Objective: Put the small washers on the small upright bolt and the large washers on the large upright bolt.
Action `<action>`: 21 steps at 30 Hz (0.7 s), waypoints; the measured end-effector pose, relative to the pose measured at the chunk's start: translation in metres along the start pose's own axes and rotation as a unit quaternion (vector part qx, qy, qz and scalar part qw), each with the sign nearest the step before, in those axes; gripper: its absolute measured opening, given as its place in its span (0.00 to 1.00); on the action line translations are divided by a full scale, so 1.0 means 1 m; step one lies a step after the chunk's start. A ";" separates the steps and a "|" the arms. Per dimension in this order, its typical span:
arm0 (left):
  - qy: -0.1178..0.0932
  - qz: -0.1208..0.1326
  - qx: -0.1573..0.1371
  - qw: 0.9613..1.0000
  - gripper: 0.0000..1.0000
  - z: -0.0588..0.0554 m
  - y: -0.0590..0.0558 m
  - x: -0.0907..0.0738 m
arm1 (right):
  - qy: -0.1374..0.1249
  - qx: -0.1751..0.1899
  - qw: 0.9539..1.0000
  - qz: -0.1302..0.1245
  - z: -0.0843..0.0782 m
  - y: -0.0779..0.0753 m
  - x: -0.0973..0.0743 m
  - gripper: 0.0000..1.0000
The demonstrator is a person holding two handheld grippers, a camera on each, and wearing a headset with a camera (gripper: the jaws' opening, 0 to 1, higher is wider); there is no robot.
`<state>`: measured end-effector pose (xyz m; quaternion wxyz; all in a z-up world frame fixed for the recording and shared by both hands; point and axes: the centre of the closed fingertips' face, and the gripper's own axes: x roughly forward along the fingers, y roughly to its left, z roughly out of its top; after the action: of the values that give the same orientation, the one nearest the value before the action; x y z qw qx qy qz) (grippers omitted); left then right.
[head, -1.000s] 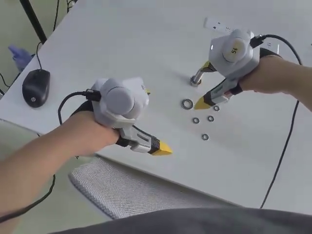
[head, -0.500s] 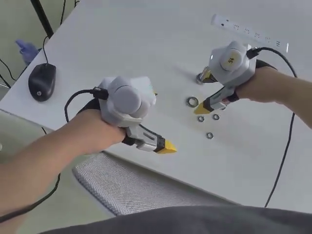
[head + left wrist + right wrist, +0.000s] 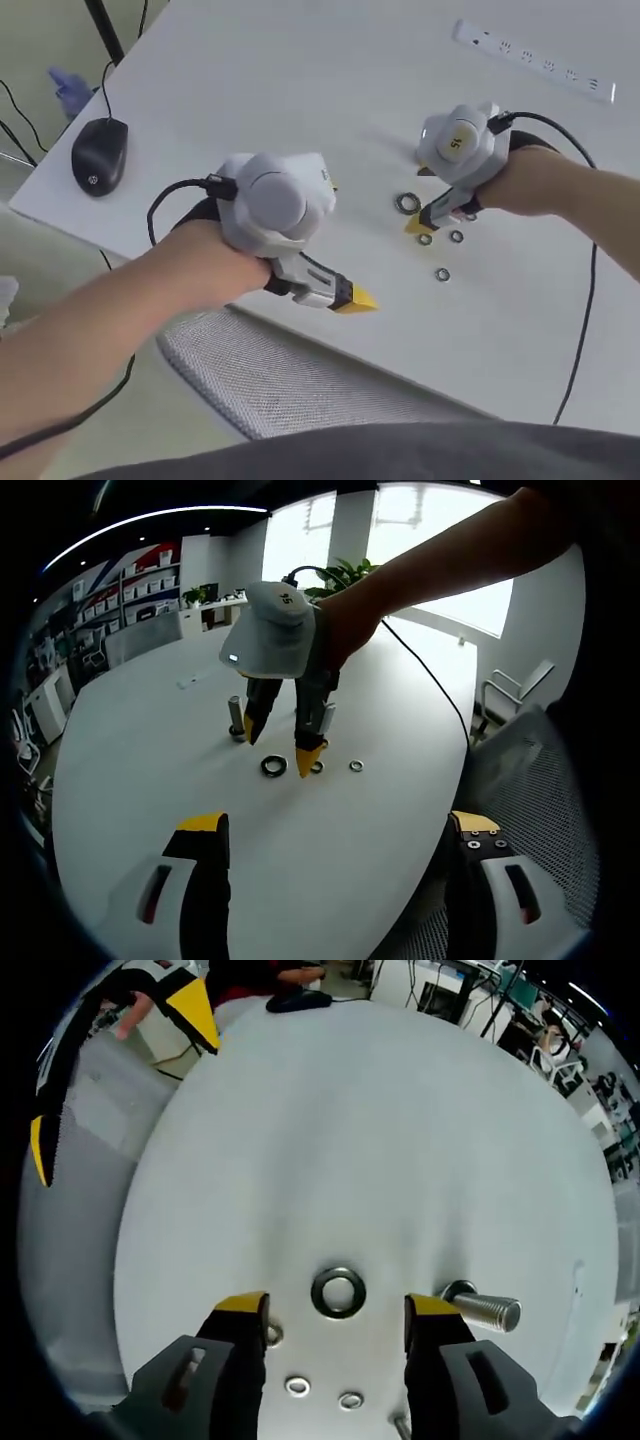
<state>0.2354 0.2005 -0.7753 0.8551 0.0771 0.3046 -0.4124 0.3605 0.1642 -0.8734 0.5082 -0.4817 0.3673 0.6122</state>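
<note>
1. Left gripper view puts my left gripper [image 3: 337,832] nearest to me, over the front edge of the table [image 3: 120,810]. Its fingers [image 3: 200,832] are spread wide and grasp nothing.
2. Just below that edge I see a mesh chair seat [image 3: 300,385].
3. Further in, my right gripper [image 3: 335,1310] points down at the table with its fingers [image 3: 240,1310] released and empty.
4. Three small washers [image 3: 441,274] lie loose and flat around its tips, on my side of them.
5. A large washer [image 3: 338,1292] lies flat just ahead of the gap between the right fingers, and neither touches it.
6. A bolt [image 3: 485,1311] stands upright just beside that washer, past the right finger.
7. Farthest out, a mouse [image 3: 99,155] sits near the left edge and a power strip [image 3: 530,65] lies along the far side.
</note>
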 end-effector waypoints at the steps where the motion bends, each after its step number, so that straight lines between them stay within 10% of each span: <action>1: -0.002 0.001 -0.002 1.000 0.90 0.001 0.000 0.000 | 0.000 -0.001 1.000 0.001 0.001 0.001 -0.001 0.55; 21: 0.002 0.003 -0.008 1.000 0.88 -0.003 0.000 -0.001 | 0.010 0.005 1.000 0.018 -0.004 0.004 0.003 0.33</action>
<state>0.2333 0.2024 -0.7771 0.8565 0.0719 0.3089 -0.4071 0.3574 0.1606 -0.8776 0.4959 -0.4787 0.3837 0.6146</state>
